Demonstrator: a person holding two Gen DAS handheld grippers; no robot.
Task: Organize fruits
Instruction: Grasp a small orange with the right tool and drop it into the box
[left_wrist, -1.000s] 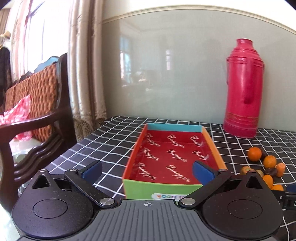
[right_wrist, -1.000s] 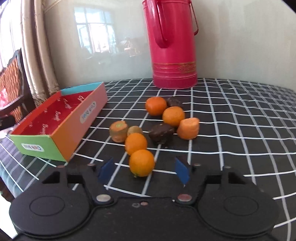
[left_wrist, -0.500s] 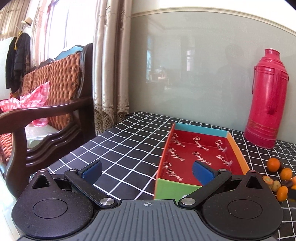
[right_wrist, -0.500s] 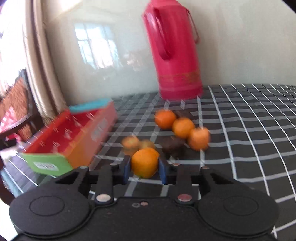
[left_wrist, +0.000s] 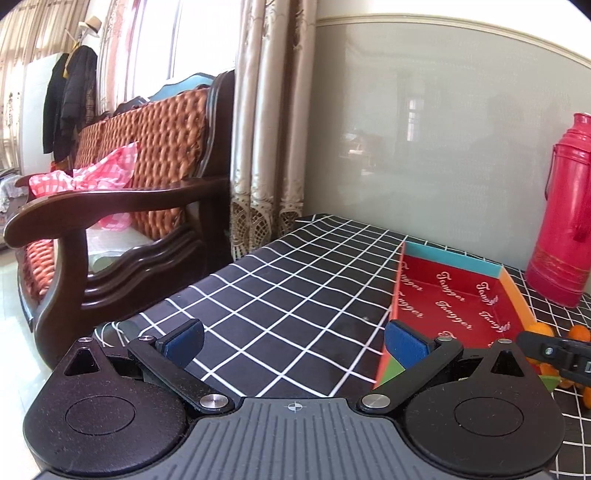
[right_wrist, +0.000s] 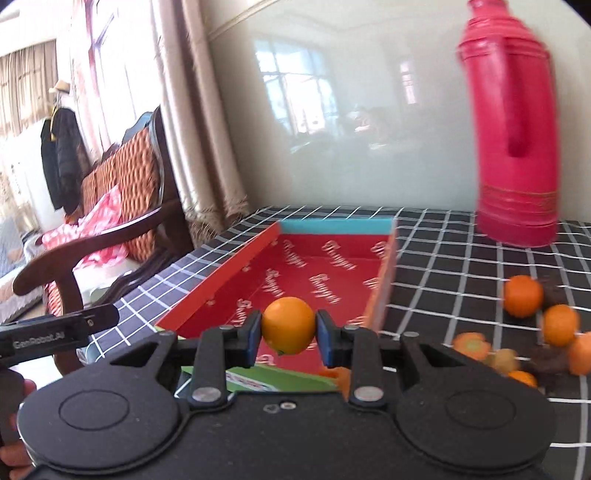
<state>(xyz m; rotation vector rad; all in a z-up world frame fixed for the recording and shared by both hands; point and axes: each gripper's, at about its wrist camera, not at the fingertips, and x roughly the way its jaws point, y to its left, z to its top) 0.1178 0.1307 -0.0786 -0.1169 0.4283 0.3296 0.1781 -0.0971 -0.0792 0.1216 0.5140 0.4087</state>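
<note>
My right gripper (right_wrist: 289, 329) is shut on an orange (right_wrist: 288, 325) and holds it above the near end of the red-lined box (right_wrist: 325, 273). The box is empty inside. Several more oranges (right_wrist: 522, 296) and dark fruits (right_wrist: 546, 360) lie on the checked cloth right of the box. My left gripper (left_wrist: 293, 341) is open and empty, above the cloth left of the box (left_wrist: 454, 299). The right gripper's tip (left_wrist: 550, 349) shows at the right edge of the left wrist view.
A tall red thermos (right_wrist: 511, 129) stands behind the fruits near the wall. A wooden armchair (left_wrist: 122, 206) with a pink cloth stands off the table's left edge. The table's black checked cloth (left_wrist: 280, 291) reaches the curtain and wall.
My right gripper closed on the nearest orange, lifted it and carried it left over the box. My left gripper swung left, away from the box, staying open.
</note>
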